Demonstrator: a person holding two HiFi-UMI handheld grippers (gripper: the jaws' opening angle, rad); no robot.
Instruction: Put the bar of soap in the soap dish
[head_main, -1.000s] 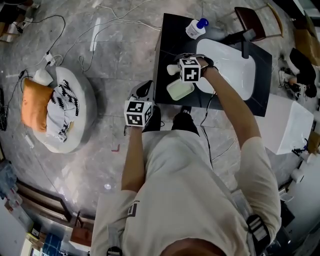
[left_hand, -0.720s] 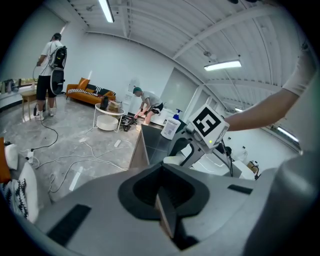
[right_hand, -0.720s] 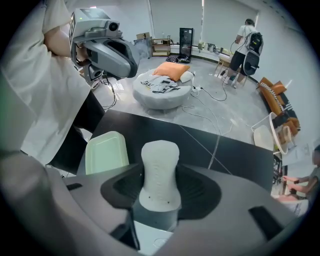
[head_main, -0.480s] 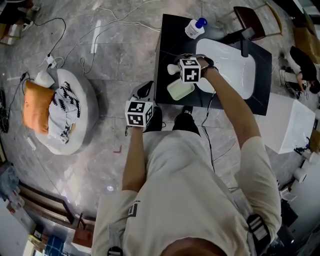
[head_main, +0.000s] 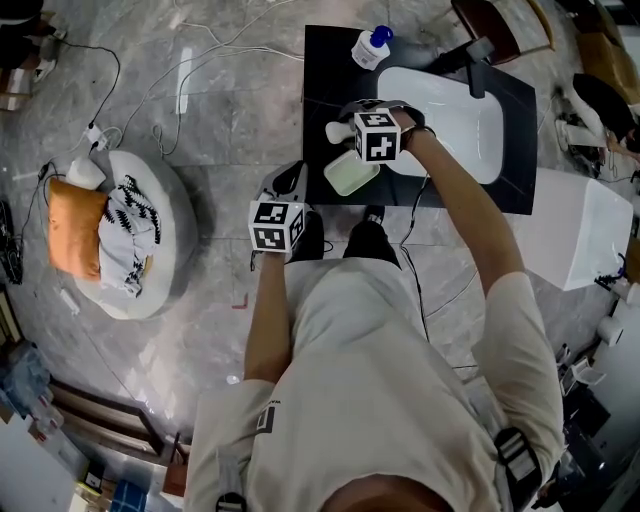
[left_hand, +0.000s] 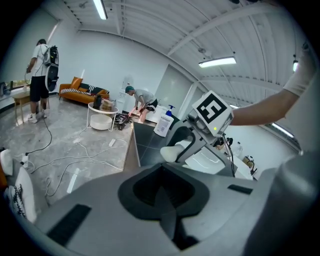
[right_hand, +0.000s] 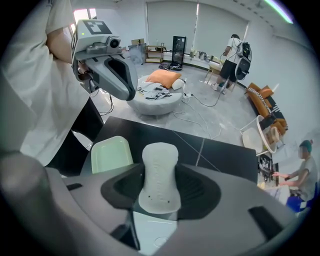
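- Black counter (head_main: 320, 70) with a white sink (head_main: 455, 125) set into it stands on a grey marbled floor strewn with cables; a bottle with a blue cap (head_main: 368, 47) stands on the counter beyond the jaws
- Right gripper (right_hand: 159, 186) points steeply down over the counter, jaws clenched on the bar of soap (right_hand: 160, 160)
- The pale soap stands lengthwise between the pads, gripped across its narrow waist, with its far end reaching out past the jaw tips; that grip looks chosen so the bar can be lowered flat
- The light green soap dish (right_hand: 111, 155) lies empty on the counter just to the left of these jaws and below them, apart from the soap
- By my reading the soap is lifted and the carry to the dish is not yet done; a short shift to the left and a descent should bring it over the tray
- Left gripper (left_hand: 167, 212) hangs off the counter's near edge, jaws closed together on nothing, seemingly kept clear of the work
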